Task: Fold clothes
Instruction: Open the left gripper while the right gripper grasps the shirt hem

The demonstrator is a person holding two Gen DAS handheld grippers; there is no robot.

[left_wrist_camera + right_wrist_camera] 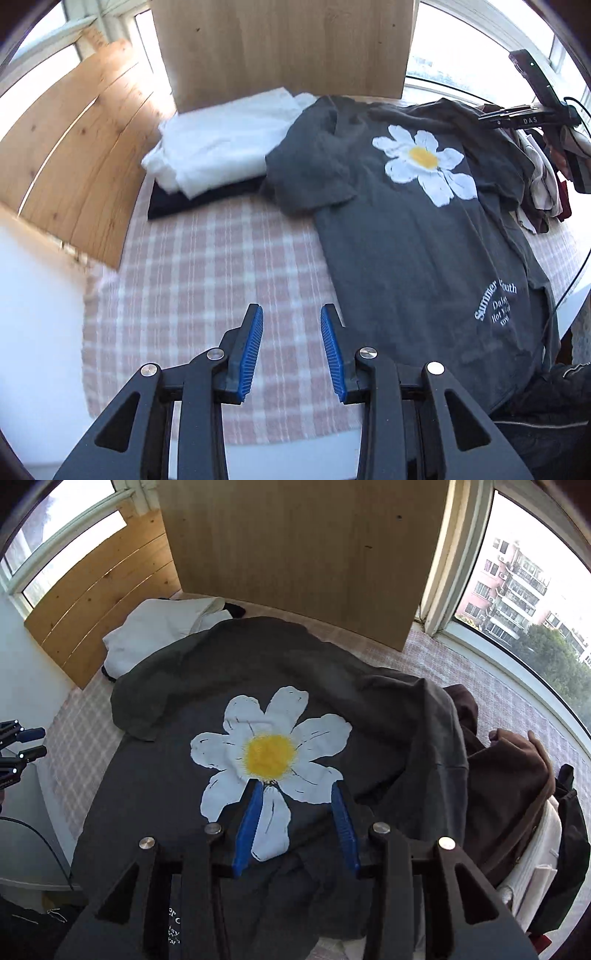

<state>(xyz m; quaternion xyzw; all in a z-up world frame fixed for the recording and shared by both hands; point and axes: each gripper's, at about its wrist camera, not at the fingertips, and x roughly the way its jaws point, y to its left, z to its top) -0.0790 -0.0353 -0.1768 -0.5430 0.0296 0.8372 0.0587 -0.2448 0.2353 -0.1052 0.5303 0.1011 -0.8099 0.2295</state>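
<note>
step: a grey tee (424,251) lies spread and unfolded; this looks like the start of its fold, both grippers free of cloth.
left hand-held gripper (291,349): jaws apart, nothing between them, over bare checked cloth (207,266) of the surface; the tee lies just to its right.
right hand-held gripper (297,827): jaws apart, empty, directly over the daisy print (269,757).
tee axis: long axis runs away from both grippers, collar end far, hem with lettering near.
next move: probably each gripper must reach a tee edge and pinch one layer.
folded stack (221,147): ahead of the left gripper, far left of the tee.
</note>
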